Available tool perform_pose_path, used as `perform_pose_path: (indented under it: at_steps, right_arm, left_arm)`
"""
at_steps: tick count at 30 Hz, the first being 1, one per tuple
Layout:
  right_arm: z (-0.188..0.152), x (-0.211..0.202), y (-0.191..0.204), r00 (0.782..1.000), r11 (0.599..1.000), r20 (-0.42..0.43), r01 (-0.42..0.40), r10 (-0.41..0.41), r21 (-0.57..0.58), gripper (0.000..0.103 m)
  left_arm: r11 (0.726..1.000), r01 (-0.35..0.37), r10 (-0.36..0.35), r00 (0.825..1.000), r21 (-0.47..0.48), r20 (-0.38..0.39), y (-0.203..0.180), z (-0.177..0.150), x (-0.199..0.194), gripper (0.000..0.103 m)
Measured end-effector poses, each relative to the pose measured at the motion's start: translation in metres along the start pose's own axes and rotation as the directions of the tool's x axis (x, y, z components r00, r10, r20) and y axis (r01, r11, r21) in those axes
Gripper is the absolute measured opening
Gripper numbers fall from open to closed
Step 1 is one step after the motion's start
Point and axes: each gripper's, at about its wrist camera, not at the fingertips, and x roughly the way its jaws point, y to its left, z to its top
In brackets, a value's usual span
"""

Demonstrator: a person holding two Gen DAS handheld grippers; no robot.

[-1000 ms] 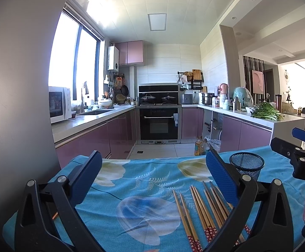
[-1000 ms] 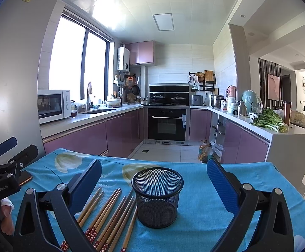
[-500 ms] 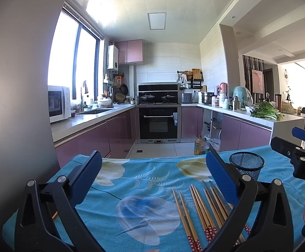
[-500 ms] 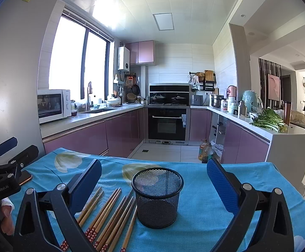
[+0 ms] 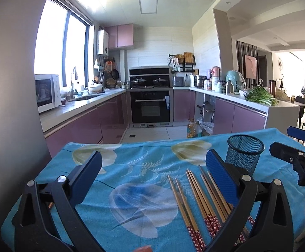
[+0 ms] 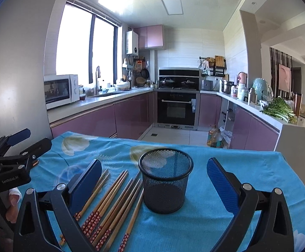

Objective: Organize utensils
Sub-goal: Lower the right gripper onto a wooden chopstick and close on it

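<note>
Several wooden chopsticks [image 5: 196, 201] with red patterned ends lie side by side on the blue floral cloth, seen again as the chopsticks [image 6: 112, 201] in the right wrist view. A black mesh cup [image 6: 166, 180] stands upright just right of them; the same cup [image 5: 244, 154] shows far right in the left wrist view. My left gripper [image 5: 152, 176] hovers open over the cloth, its right finger above the chopsticks. My right gripper [image 6: 154, 180] is open, with the cup standing between and beyond its fingers and nothing held.
The table with the blue cloth [image 5: 131, 168] ends at a far edge above the kitchen floor. Purple cabinets, an oven [image 6: 177, 107] and counters lie beyond. A grey wall [image 5: 7, 105] stands close on the left. A hand [image 6: 11, 199] holds the other gripper.
</note>
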Motion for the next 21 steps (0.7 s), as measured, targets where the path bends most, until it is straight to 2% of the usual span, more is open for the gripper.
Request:
perform_pose_path:
  at_steps: [3, 5, 7, 8, 10, 15, 19, 21]
  right_arm:
    - [-0.012, 0.017, 0.003, 0.993, 1.000, -0.112, -0.027, 0.025, -0.015, 0.096]
    - [-0.021, 0.028, 0.006, 0.983, 0.999, -0.183, -0.040, 0.035, -0.024, 0.090]
    - [-0.029, 0.039, 0.009, 0.971, 0.998, -0.234, -0.051, 0.043, -0.027, 0.076]
    - [-0.032, 0.045, 0.009, 0.964, 0.998, -0.262, -0.056, 0.048, -0.020, 0.073]
    - [-0.037, 0.056, 0.008, 0.948, 0.998, -0.311, -0.068, 0.064, -0.001, 0.060]
    - [-0.050, 0.077, 0.011, 0.917, 0.997, -0.390, -0.080, 0.082, 0.021, 0.047]
    - [-0.055, 0.085, 0.012, 0.899, 0.996, -0.430, -0.085, 0.089, 0.029, 0.034]
    - [-0.056, 0.086, 0.013, 0.891, 0.995, -0.443, -0.090, 0.095, 0.032, 0.034]
  left_arm:
    - [0.999, 0.041, -0.040, 0.996, 0.009, -0.084, 0.000, -0.006, 0.016, 0.097]
    - [0.998, 0.064, -0.061, 0.990, 0.015, -0.130, 0.001, -0.011, 0.026, 0.097]
    - [0.996, 0.086, -0.080, 0.980, 0.022, -0.184, 0.001, -0.016, 0.037, 0.097]
    - [0.995, 0.093, -0.085, 0.973, 0.026, -0.215, 0.001, -0.019, 0.043, 0.097]
    - [0.993, 0.114, -0.101, 0.956, 0.031, -0.275, 0.000, -0.025, 0.056, 0.089]
    - [0.990, 0.136, -0.115, 0.914, 0.027, -0.388, 0.000, -0.040, 0.081, 0.071]
    - [0.987, 0.160, -0.127, 0.885, 0.036, -0.448, -0.002, -0.049, 0.096, 0.065]
    - [0.985, 0.168, -0.129, 0.868, 0.039, -0.479, -0.004, -0.052, 0.103, 0.059]
